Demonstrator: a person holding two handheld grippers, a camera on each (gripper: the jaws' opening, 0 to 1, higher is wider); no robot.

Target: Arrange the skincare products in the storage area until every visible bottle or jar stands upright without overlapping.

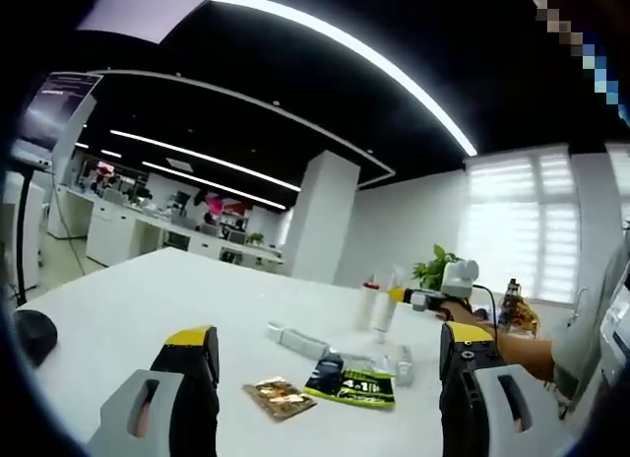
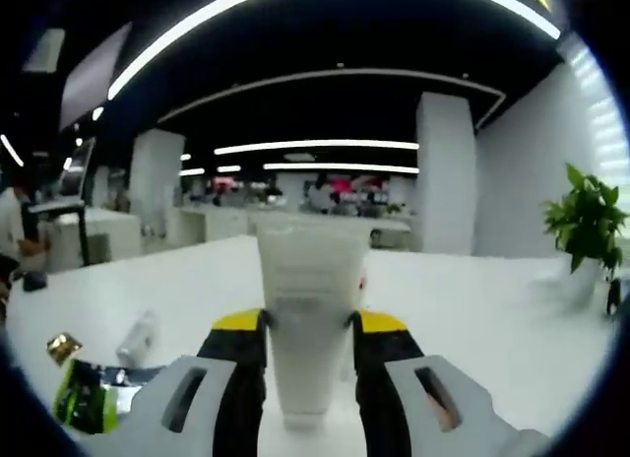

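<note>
While the right tongs (image 2: pixel 308 363) clamp a translucent white tube (image 2: pixel 305 319) between their yellow-tipped jaws at the centre of the right gripper view, the tube stands upright on the white surface (image 2: pixel 472 319). At lower left of that view lie a green-and-black sachet (image 2: pixel 84 396), a small gold packet (image 2: pixel 62 347) and a clear bottle (image 2: pixel 138 339) on its side. In the left gripper view the left tongs (image 1: pixel 330 363) are spread wide with nothing between them. Between the jaws, low in the frame, lie a brown packet (image 1: pixel 280 398) and the same green sachet (image 1: pixel 351 385); a white tube (image 1: pixel 297 340) lies flat behind them. Right of centre, the right tongs (image 1: pixel 394 295) hold the standing tube (image 1: pixel 385 309), beside a white bottle (image 1: pixel 367 299).
</note>
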